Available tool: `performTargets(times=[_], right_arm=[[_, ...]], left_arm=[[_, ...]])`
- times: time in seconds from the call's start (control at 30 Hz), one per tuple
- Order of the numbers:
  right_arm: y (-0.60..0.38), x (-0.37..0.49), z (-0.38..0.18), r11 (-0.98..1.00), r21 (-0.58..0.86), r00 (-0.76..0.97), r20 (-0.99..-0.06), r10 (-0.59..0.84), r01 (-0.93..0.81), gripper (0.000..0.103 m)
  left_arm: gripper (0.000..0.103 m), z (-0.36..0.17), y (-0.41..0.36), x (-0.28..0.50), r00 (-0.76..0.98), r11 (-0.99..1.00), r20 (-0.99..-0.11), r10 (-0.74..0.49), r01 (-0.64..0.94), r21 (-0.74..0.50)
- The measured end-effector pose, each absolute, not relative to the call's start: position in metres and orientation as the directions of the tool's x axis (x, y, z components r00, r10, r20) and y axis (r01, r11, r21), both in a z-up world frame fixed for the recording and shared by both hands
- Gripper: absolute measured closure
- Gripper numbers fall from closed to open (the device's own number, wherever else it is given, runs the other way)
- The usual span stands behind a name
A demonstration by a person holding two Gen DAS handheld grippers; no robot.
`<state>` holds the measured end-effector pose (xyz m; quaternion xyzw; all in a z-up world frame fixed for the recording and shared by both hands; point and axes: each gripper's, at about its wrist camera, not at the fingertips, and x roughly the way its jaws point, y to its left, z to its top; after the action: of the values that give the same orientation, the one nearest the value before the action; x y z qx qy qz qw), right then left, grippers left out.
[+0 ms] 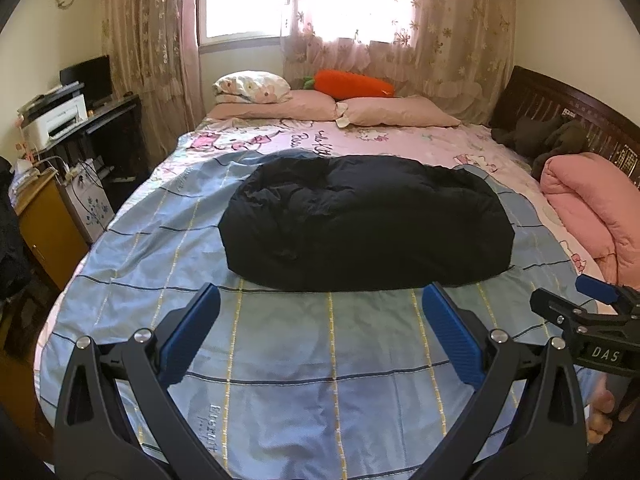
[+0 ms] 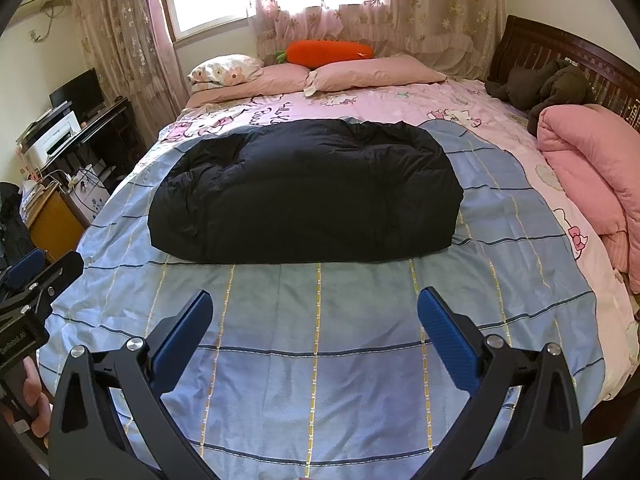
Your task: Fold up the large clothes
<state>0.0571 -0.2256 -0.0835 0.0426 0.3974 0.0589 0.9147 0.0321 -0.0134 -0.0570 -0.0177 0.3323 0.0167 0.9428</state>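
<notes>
A puffy black padded garment (image 1: 366, 222) lies in a folded bundle on the blue checked sheet (image 1: 304, 360) in the middle of the bed; it also shows in the right wrist view (image 2: 306, 196). My left gripper (image 1: 322, 300) is open and empty, held above the sheet just short of the garment's near edge. My right gripper (image 2: 316, 304) is open and empty, also above the blue sheet (image 2: 316, 360) in front of the garment. Each gripper shows at the edge of the other's view: the right one (image 1: 592, 312) beside the left, the left one (image 2: 28, 284) beside the right.
Pink pillows (image 1: 328, 108) and an orange carrot plush (image 1: 352, 84) lie at the far side under the curtained window. A folded pink quilt (image 1: 592, 208) and dark clothes (image 1: 548, 140) sit at the right by the headboard. A desk with a printer (image 1: 56, 118) and a wooden cabinet (image 1: 48, 224) stand left.
</notes>
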Motion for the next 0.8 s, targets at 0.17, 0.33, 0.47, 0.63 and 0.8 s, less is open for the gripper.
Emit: performTargets(times=[0.17, 0.33, 0.47, 0.63, 0.8], right_arm=[[-0.2278, 0.0563, -0.0829, 0.99, 0.12, 0.689, -0.711, 0.142, -0.08, 0.001], [-0.2283, 0.0556, -0.0837, 0.989, 0.127, 0.679, -0.72, 0.145, -0.075, 0.001], [-0.2284, 0.0563, -0.0825, 0.989, 0.126, 0.68, -0.719, 0.144, -0.076, 0.001], [-0.2289, 0.0562, -0.0809, 0.989, 0.13, 0.683, -0.716, 0.145, -0.074, 0.001], [-0.2309, 0.0569, -0.08, 0.989, 0.133, 0.678, -0.721, 0.146, -0.072, 0.001]], left_arm=[[0.002, -0.0575, -0.0152, 0.0321, 0.777, 0.999, -0.629, 0.026, -0.043, -0.013], [0.002, -0.0599, -0.0169, 0.0322, 0.77, 0.999, -0.638, 0.022, -0.041, -0.015], [0.002, -0.0605, -0.0147, 0.0331, 0.762, 0.998, -0.647, 0.01, -0.044, -0.036], [0.002, -0.0606, -0.0165, 0.0325, 0.763, 0.999, -0.646, 0.017, -0.045, -0.026], [0.002, -0.0611, -0.0174, 0.0324, 0.762, 0.999, -0.648, 0.02, -0.044, -0.02]])
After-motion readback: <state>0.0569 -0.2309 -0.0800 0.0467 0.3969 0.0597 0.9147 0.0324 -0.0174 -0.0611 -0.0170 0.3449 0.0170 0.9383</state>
